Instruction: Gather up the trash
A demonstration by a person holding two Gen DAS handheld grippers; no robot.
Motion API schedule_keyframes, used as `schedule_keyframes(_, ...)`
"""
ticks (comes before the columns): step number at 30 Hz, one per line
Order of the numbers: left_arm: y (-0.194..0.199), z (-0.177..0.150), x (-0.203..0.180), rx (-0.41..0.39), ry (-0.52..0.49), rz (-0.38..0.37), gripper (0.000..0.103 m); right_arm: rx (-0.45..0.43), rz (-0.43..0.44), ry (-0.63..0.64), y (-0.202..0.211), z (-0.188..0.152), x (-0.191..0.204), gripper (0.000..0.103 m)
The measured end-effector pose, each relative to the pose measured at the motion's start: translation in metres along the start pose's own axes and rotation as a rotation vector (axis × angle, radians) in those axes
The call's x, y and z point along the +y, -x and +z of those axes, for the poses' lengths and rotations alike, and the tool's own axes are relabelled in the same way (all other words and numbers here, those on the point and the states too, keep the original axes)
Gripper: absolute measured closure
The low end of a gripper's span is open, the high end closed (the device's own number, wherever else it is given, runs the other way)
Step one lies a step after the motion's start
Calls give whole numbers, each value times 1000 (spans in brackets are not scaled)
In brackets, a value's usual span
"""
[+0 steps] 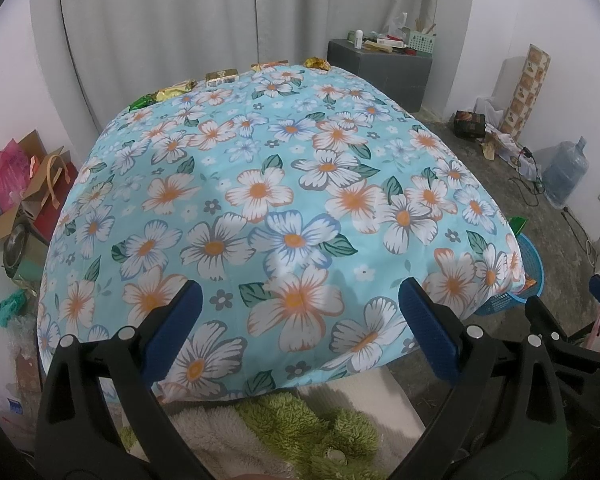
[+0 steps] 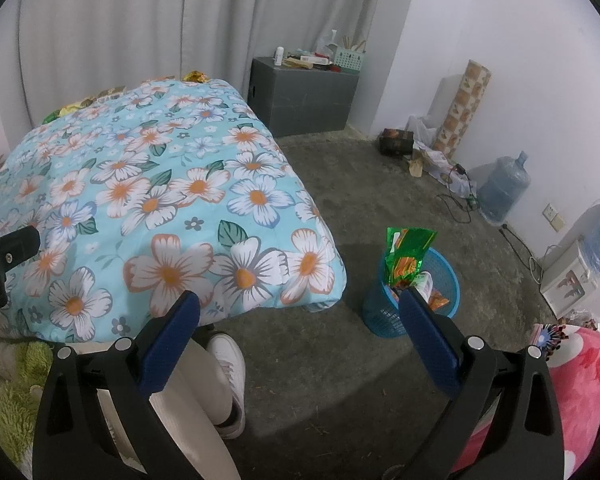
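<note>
From where I stand, the job looks partly done. Take the flowered quilt (image 1: 284, 208) as the marker. Along its far edge, by the curtain, a row of litter waits, running left to right: a green wrapper (image 1: 143, 101), a gold wrapper (image 1: 175, 90), a small yellow box (image 1: 221, 76), an orange packet (image 1: 269, 65) and a crumpled gold wrapper (image 1: 317, 63). None of these is in the bin yet.

The left gripper (image 1: 300, 320) hangs over the near end of the quilt with its fingers spread wide and nothing between them, well apart from that far row.

To the right of the quilt's near corner, on the floor, stands the blue basket (image 2: 384, 312). It already holds a tall green snack bag (image 2: 406, 252) sticking up above the rim, plus a few smaller packets I cannot make out clearly. The right gripper (image 2: 300, 320) hovers above the floor between the quilt and the basket, fingers likewise spread and empty.

So I judge some trash is binned, and the five pieces at the quilt's far edge remain to be fetched across to the basket.
</note>
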State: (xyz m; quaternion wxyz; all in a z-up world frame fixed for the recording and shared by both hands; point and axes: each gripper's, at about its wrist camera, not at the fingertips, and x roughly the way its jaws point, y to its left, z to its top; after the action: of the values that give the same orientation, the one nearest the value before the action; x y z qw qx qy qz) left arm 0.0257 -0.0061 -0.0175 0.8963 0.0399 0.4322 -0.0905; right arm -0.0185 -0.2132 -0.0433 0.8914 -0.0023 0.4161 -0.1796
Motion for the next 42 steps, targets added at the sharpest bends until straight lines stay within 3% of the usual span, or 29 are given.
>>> schedule_keyframes(42,-1,0,1,1,-3,3,9,-2,6,-7,2,0,5,6)
